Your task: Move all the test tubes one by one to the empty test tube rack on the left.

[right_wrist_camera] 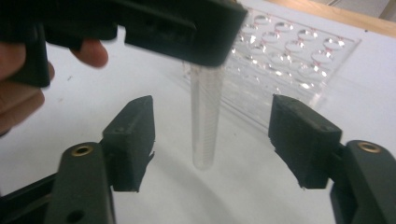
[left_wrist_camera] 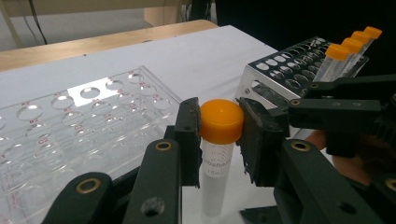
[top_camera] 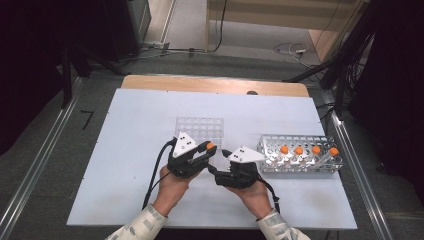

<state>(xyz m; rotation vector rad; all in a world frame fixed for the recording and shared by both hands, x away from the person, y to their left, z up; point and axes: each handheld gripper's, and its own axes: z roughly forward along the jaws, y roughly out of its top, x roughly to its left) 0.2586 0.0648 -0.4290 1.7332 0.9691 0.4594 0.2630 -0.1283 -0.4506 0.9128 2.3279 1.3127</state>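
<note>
A clear plastic tube with an orange cap [left_wrist_camera: 222, 120] hangs upright just above the white table, its rounded bottom [right_wrist_camera: 204, 161] clear of the surface. My left gripper [left_wrist_camera: 219, 135] is shut on the cap, one pad on each side. In the high view this gripper [top_camera: 209, 149] sits in front of the clear rack. My right gripper [right_wrist_camera: 212, 140] stands open with the tube's body [right_wrist_camera: 205, 107] between its jaws, and neither pad touches it. From above, the right gripper [top_camera: 218, 161] points left at the tube from beside the metal rack.
A clear acrylic rack [top_camera: 199, 127] with empty holes lies just behind the grippers. A metal wire rack [top_camera: 300, 160] at the right holds several orange-capped tubes [top_camera: 307, 150]. The white board [top_camera: 125, 150] has free room at the left and front.
</note>
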